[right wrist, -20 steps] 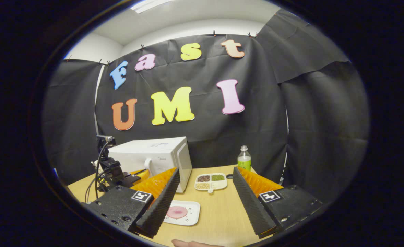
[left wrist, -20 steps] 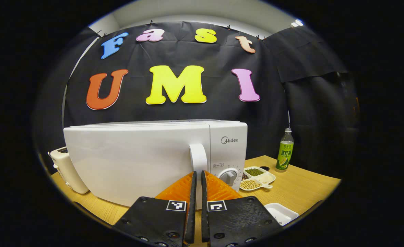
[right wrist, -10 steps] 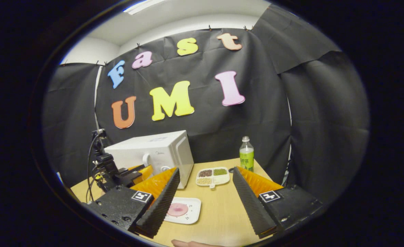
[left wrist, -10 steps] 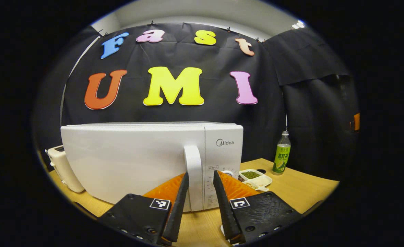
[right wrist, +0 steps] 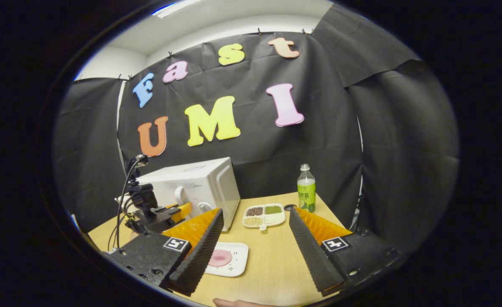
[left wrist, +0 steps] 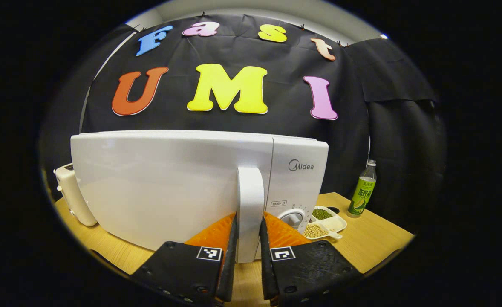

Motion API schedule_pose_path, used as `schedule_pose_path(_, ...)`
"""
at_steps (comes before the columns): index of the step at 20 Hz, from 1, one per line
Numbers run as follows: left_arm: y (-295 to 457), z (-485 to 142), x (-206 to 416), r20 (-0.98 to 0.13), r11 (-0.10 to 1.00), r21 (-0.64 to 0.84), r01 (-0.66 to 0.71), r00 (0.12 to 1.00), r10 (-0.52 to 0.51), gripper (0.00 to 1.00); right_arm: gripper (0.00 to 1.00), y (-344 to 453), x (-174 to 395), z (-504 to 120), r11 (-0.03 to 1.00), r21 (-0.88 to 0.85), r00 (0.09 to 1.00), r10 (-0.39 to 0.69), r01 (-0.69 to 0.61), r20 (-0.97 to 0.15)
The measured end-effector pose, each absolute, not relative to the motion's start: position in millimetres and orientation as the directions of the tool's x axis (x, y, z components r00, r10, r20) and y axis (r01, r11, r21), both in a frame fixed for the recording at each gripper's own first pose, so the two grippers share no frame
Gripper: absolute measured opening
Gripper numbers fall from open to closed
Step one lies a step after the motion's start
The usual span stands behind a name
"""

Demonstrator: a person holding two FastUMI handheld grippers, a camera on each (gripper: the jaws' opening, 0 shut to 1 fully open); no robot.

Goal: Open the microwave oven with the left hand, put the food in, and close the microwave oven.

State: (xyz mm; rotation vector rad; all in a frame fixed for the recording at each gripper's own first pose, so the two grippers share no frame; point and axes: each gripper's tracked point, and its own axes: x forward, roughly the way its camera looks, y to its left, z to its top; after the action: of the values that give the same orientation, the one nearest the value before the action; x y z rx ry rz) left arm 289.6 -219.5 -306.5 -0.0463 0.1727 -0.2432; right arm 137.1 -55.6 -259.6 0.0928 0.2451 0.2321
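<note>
While the left gripper (left wrist: 247, 238) sits right up against the microwave (left wrist: 170, 183), we see in the left gripper view that its two fingers have closed in on the upright white door handle (left wrist: 250, 204), one on either side, with the handle's lower part filling the narrow gap between them; they look pressed to it. The door looks flush with the body. From this close view we also make out a dial (left wrist: 292, 218) under the control panel, a pale toaster (left wrist: 70, 194) peeking from behind the microwave's far side, a divided dish of beans (left wrist: 324, 221) and a green drink bottle (left wrist: 362, 194) on the wooden table (left wrist: 374, 243).

Seen from the right gripper view, we get what the close view cannot give: the food, a pink round piece on a white tray (right wrist: 227, 259), lying on the table in front of the microwave (right wrist: 195, 187) and near the bean dish (right wrist: 263, 215). Farther off we see the left gripper (right wrist: 178, 209) at the handle, cables trailing from it. The right gripper (right wrist: 255, 243) hangs above the table with its jaws wide apart, holding nothing. A fingertip (right wrist: 234, 302) pokes in at the bottom edge.
</note>
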Motion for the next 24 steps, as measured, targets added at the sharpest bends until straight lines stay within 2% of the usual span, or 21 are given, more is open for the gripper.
schedule_pose_path(1, -219, -311, 289, -0.184, 0.974, -0.044, 0.22, 0.957, -0.225, 0.17, 0.99, -56, 139, -262, 0.969, 0.121, 0.943, 0.24, -0.216, -0.233)
schedule_pose_path(2, -218, -307, 289, -0.171, 0.979, -0.033, 0.203, 0.964, -0.206, 0.19, 0.99, -55, 141, -263, 0.968, 0.122, 0.941, 0.241, -0.218, -0.236)
schedule_pose_path(3, -220, -310, 292, -0.177, 0.981, -0.028, 0.192, 0.965, -0.194, 0.09, 0.99, -54, 142, -265, 0.968, 0.121, 0.94, 0.245, -0.222, -0.238)
schedule_pose_path(4, -219, -310, 290, -0.181, 0.981, -0.04, 0.189, 0.964, -0.193, 0.08, 0.92, -52, 144, -265, 0.967, 0.117, 0.938, 0.25, -0.228, -0.241)
schedule_pose_path(5, -220, -312, 285, -0.194, 0.979, -0.067, 0.195, 0.96, -0.204, 0.07, 0.99, -52, 147, -267, 0.967, 0.111, 0.936, 0.252, -0.231, -0.246)
schedule_pose_path(6, -220, -309, 286, -0.169, 0.977, -0.084, 0.197, 0.963, -0.208, 0.08, 0.99, -53, 149, -269, 0.966, 0.105, 0.935, 0.255, -0.235, -0.249)
schedule_pose_path(7, -219, -306, 275, -0.166, 0.978, -0.051, 0.2, 0.964, -0.206, 0.0, 0.99, -54, 151, -271, 0.966, 0.099, 0.934, 0.256, -0.238, -0.251)
schedule_pose_path(8, -217, -304, 273, -0.145, 0.978, -0.008, 0.208, 0.968, -0.207, 0.0, 0.99, -56, 155, -273, 0.968, 0.091, 0.935, 0.251, -0.235, -0.253)
schedule_pose_path(9, -213, -307, 263, -0.148, 0.975, -0.001, 0.224, 0.964, -0.221, 0.0, 0.92, -59, 159, -276, 0.97, 0.086, 0.935, 0.242, -0.227, -0.259)
schedule_pose_path(10, -212, -307, 256, -0.157, 0.969, -0.026, 0.247, 0.956, -0.248, 0.0, 0.99, -60, 162, -281, 0.972, 0.087, 0.933, 0.236, -0.22, -0.272)
schedule_pose_path(11, -209, -312, 240, -0.182, 0.96, -0.068, 0.272, 0.943, -0.28, 0.0, 0.99, -59, 162, -285, 0.971, 0.096, 0.93, 0.237, -0.219, -0.282)
schedule_pose_path(12, -206, -306, 229, -0.159, 0.951, -0.078, 0.3, 0.938, -0.309, 0.0, 0.99, -57, 162, -287, 0.969, 0.11, 0.925, 0.243, -0.221, -0.292)
schedule_pose_path(14, -191, -301, 202, -0.137, 0.941, -0.018, 0.338, 0.932, -0.337, 0.0, 0.98, -53, 158, -292, 0.967, 0.133, 0.917, 0.248, -0.216, -0.312)
schedule_pose_path(16, -173, -303, 175, -0.141, 0.934, -0.017, 0.356, 0.924, -0.355, 0.0, 0.98, -46, 149, -290, 0.967, 0.142, 0.916, 0.247, -0.212, -0.317)
schedule_pose_path(22, -109, -302, 106, -0.127, 0.911, -0.019, 0.412, 0.903, -0.411, 0.0, 0.98, -17, 99, -262, 0.97, 0.085, 0.932, 0.241, -0.226, -0.273)
schedule_pose_path(24, -83, -302, 87, -0.127, 0.91, -0.019, 0.415, 0.902, -0.414, 0.1, 0.98, -4, 82, -250, 0.967, 0.069, 0.934, 0.253, -0.243, -0.253)
